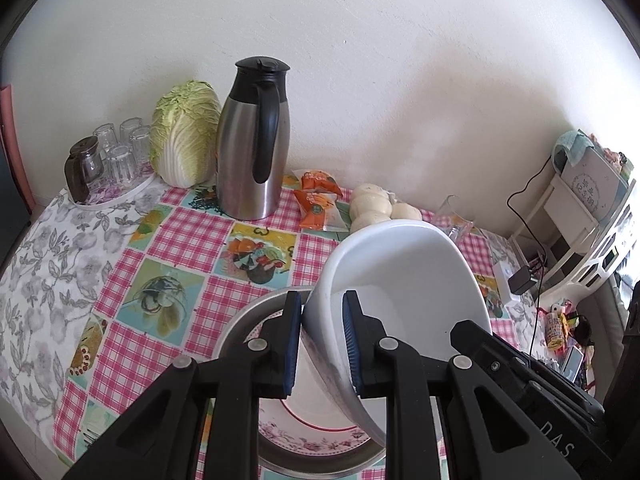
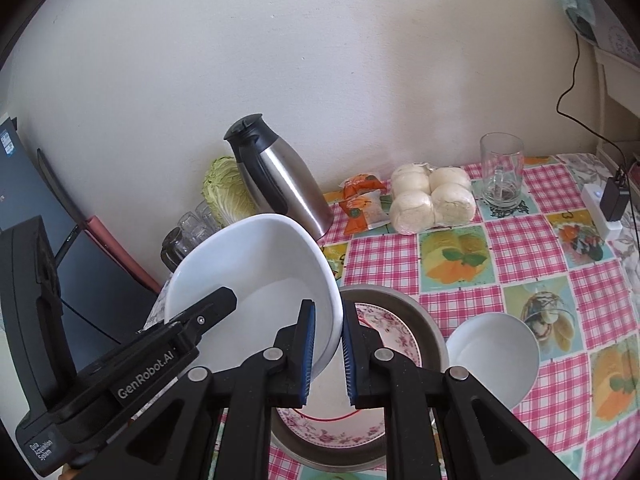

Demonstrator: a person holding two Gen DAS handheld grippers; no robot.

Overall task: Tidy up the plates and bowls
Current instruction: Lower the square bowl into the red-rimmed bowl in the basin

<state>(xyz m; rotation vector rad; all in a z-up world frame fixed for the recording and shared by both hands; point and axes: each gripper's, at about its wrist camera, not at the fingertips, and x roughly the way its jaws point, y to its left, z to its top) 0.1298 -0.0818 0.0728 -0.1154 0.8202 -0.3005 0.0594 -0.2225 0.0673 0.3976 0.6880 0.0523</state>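
Both claws on tilted bowl (image 1: 404, 280) rim

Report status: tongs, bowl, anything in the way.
Both tongs, left and right, clamp the large white bowl rim, tilted. Floral plate in metal basin below. Small bowl alongside.

Table (image 2: 520, 240): flask (image 2: 288, 184), buns (image 2: 432, 200), pan (image 2: 430, 332).

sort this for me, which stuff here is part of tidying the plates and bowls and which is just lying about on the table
Part of the job: large white bowl gripped by both the left gripper and the right gripper; floral plate in the metal basin; small white bowl.

Lying about: thermos, cabbage, steamed buns, snack packets, glass mug.
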